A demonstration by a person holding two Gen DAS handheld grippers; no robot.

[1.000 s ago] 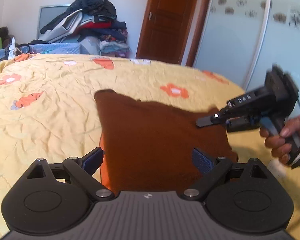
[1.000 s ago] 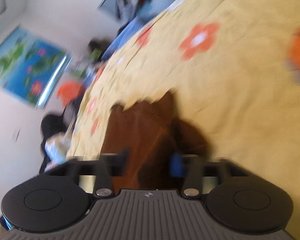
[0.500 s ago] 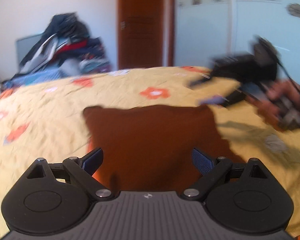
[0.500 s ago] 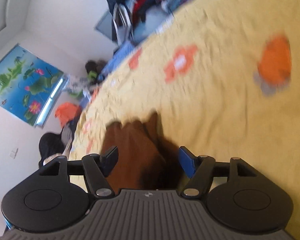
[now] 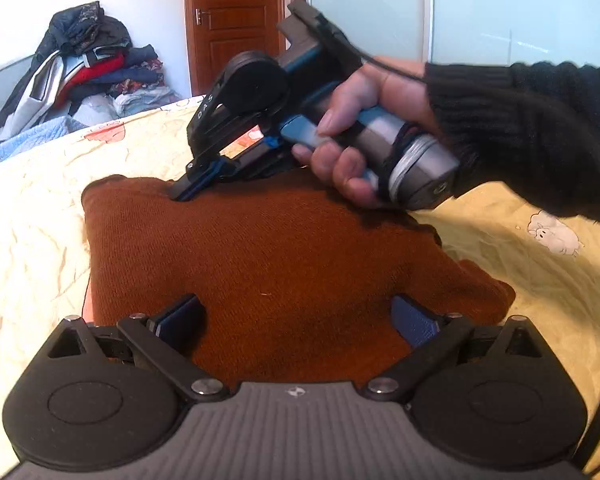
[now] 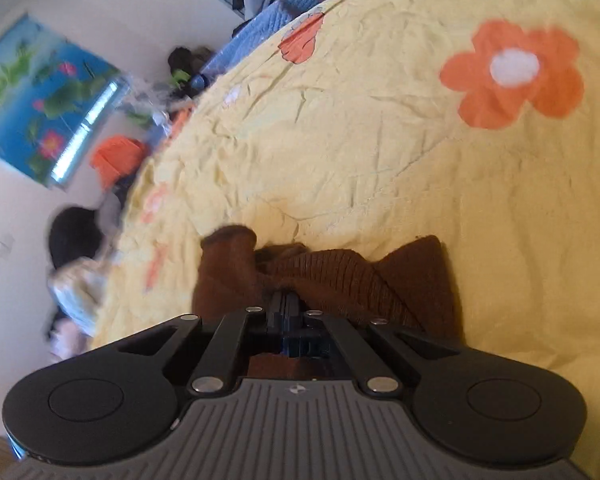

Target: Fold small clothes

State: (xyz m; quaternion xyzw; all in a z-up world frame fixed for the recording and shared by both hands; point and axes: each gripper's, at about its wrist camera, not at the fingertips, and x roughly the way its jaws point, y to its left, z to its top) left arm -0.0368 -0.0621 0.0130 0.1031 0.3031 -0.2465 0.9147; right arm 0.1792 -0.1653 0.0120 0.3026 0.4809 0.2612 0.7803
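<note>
A brown knitted garment (image 5: pixel 276 264) is spread flat on the yellow flowered bedsheet (image 5: pixel 32 232), directly ahead of and beneath the left gripper (image 5: pixel 296 314). Its far edge is pinched by the right gripper (image 5: pixel 184 193), whose jaws have just closed; in the right wrist view the fingers are seen pressed together on a bunched ribbed fold (image 6: pixel 340 276) of the knit. That gripper is held by a hand (image 5: pixel 364 128) in a dark sleeve (image 5: pixel 524 132). The left gripper's jaws, which have just been opening, are spread wide above the near part of the garment, with nothing clamped. Beyond the bed, a clothes pile (image 5: pixel 88 68) and a wooden door (image 5: pixel 236 20) are seen.
</note>
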